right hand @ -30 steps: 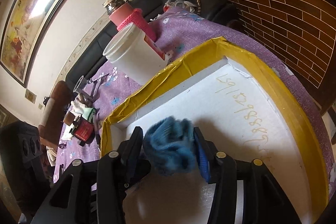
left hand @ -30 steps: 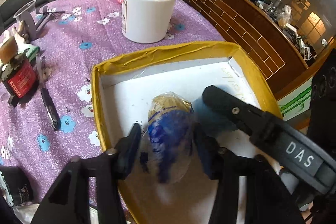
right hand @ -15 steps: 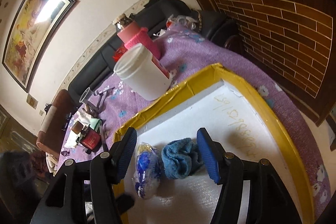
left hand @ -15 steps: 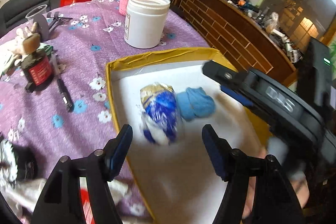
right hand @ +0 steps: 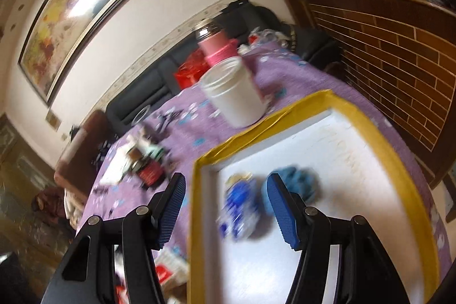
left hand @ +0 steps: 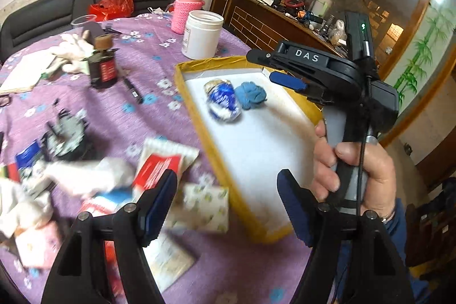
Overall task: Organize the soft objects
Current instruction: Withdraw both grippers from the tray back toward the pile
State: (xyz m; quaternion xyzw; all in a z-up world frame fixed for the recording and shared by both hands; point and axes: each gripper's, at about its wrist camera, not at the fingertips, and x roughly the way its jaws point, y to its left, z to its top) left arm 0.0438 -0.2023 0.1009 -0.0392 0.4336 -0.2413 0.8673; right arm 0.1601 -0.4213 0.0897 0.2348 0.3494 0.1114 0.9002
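The jaws of both grippers stood wide apart and held nothing. The left gripper (left hand: 226, 198) hung above the near edge of the yellow tray (left hand: 190, 101), with 1 finger over the purple cloth (left hand: 85, 93) and the other over the tray's white floor. The right gripper (right hand: 225, 202) also sat high above the tray, and its left finger was out past the tray's yellow wall (right hand: 195, 207). In the left view, a hand (left hand: 353, 170) held the black handle of the right gripper (left hand: 287, 73) on the far side of the tray.

2 soft things lay inside the tray near its far corner. A blue and white bundle in clear wrap (left hand: 223, 101) lay beside a fuzzy blue ball (left hand: 252, 96), and the 2 were touching or almost touching. In the right view, the bundle (right hand: 239, 207) was blurry, and the blue ball (right hand: 302, 184) was partly hidden behind the gripper's right finger.

More soft things waited on the cloth just outside the tray, near the left gripper. There was a white cloth lump (left hand: 91, 175), a red and white pack (left hand: 162, 164), and a pale printed pack (left hand: 205, 207). All were blurry.

A white jar (left hand: 202, 36) stood on the cloth just behind the tray, with a pink bottle (left hand: 188, 7) behind it. A small dark bottle with a red label (left hand: 104, 67) and a black pen (left hand: 134, 90) were further left.
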